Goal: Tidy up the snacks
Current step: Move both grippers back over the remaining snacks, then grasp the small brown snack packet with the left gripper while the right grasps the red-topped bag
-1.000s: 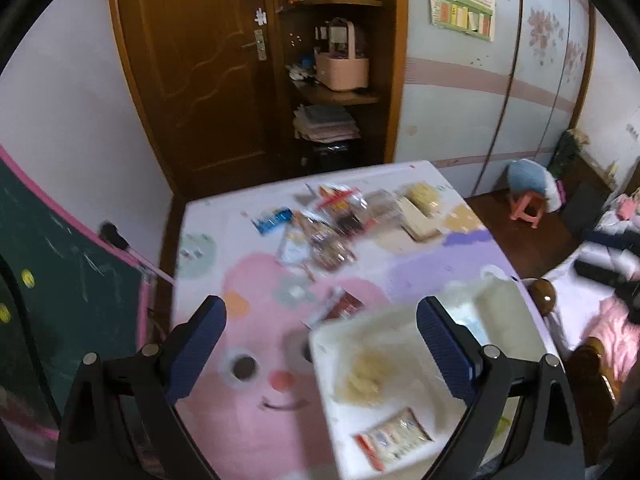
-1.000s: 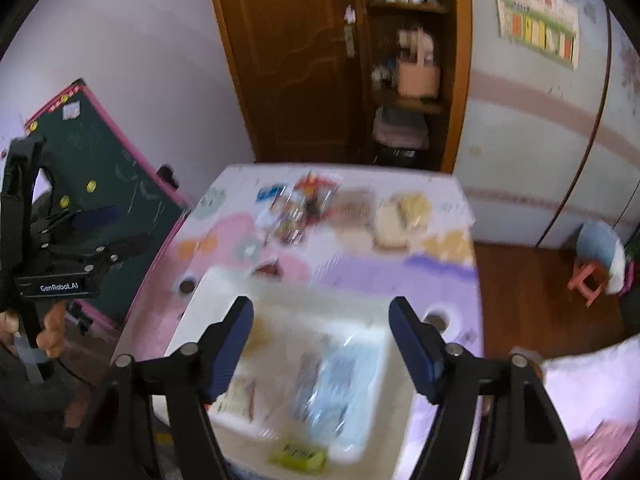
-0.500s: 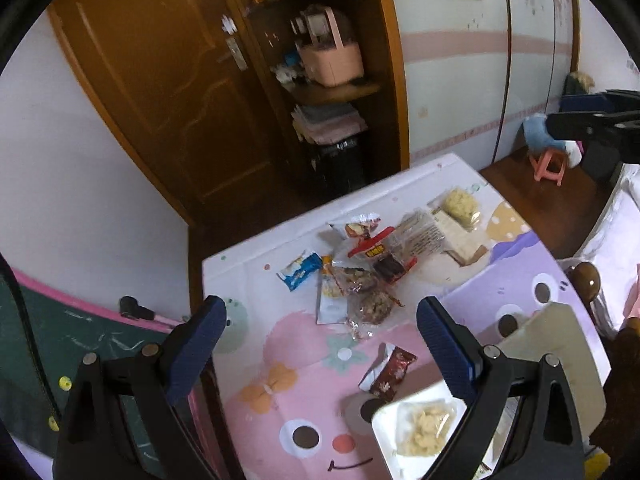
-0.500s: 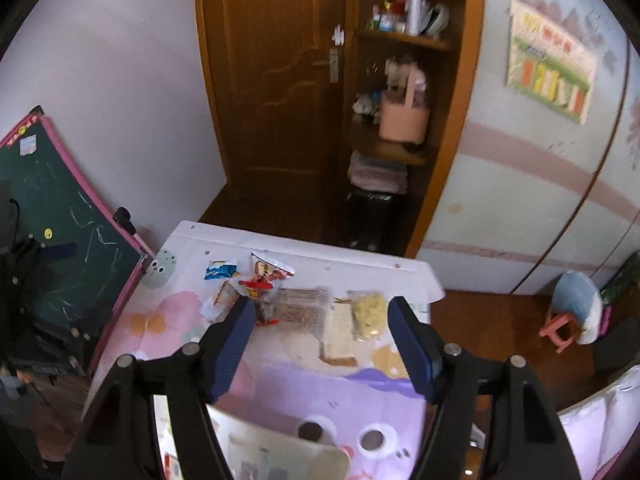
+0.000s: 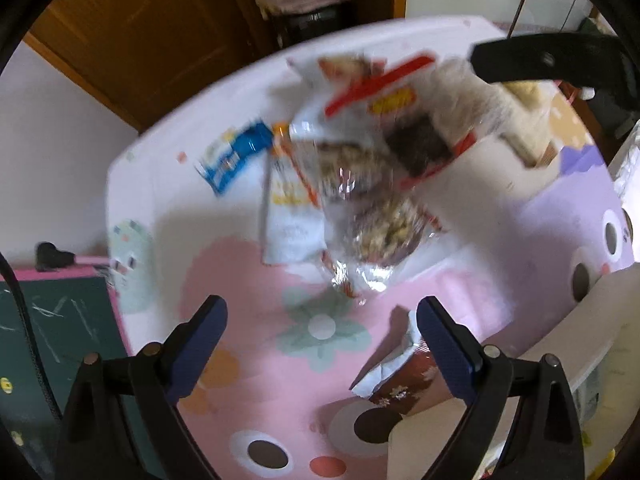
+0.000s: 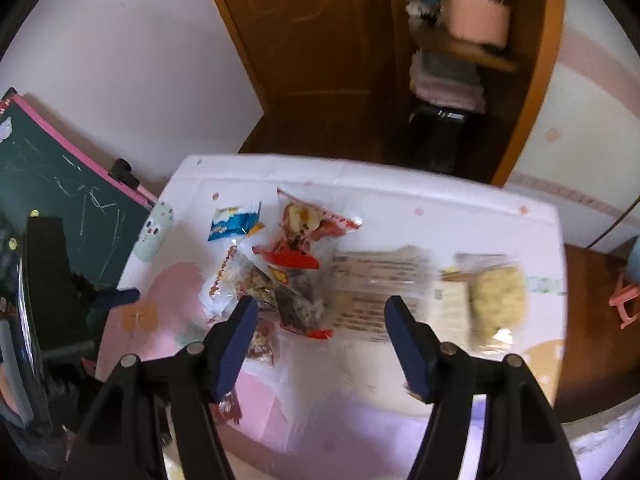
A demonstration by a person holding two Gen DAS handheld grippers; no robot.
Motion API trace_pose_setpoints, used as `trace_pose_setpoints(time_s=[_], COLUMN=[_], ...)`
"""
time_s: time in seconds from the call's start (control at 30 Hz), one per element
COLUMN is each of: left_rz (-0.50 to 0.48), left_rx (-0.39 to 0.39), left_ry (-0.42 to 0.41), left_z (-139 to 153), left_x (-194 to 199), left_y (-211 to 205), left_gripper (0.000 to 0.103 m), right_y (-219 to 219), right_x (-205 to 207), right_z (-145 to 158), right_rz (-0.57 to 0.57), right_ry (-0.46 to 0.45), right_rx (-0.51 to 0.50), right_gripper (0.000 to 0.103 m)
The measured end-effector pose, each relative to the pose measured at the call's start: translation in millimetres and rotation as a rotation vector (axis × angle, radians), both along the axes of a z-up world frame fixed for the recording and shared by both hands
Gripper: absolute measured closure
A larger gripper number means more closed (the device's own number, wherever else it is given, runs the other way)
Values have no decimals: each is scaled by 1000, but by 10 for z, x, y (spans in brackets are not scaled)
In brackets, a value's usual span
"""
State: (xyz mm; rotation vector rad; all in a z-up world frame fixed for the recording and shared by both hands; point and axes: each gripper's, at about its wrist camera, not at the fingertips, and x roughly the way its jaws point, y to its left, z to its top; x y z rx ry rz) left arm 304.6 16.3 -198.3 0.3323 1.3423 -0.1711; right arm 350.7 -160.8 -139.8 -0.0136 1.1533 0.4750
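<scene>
Both tongs are coming in empty. Left gripper (image 5: 320,330) is standing wide over the pink part of the mat, nothing between its jaws. Right gripper (image 6: 318,330) is closing partway, jaws framing a clear printed wrapper (image 6: 380,292) without the pads pressing on it. Snack pile (image 5: 360,168) is lying mid-table, far side from the tongs: blue packet (image 6: 236,224), red-and-white bag (image 6: 308,236), clear bags of nuts, yellow crumbly pack (image 6: 496,300) off to the right. One dark red packet (image 5: 404,384) is sitting alone beside the left gripper's right finger, next to a white tray (image 5: 500,420).

Packets are likely light, soft and crinkly, film probably slippery; contents look crushable, so pinching a sealed edge or corner seems safer than the belly. Overlapping bags may drag neighbours.

Surface is a table (image 6: 440,200) under a cartoon-print mat. Room: chalkboard (image 6: 60,184) leaning left, wooden door (image 6: 312,40), shelf unit with a pink basket (image 6: 476,20).
</scene>
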Motion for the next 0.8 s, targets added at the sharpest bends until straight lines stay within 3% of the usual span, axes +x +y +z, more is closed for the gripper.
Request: trace_pose_setpoints(time_s=[0.2,0.27,0.3,0.5,0.8], left_rz=[-8,-20,-31,-93,-137], left_rx=[-18,-24,-32,-67,-71], left_ry=[45,55,65,137,272], left_z=[-246,-261,-265,-354,-617], left_x=[21,27,22,-45,-168], left_y=[37,29,16,-79,-232], left_gripper=[7,7,7,7,7], right_y=[247,295,319,217,-182], right_x=[147,164,161,41,-158], right_z=[-360,-436,-479,-419,-116], right_rz=[4,13,25,31,-48], right_ry=[46,62,75,43,12], right_rx=[4,1,5,48,133], right_gripper=[47,58,71,80,81])
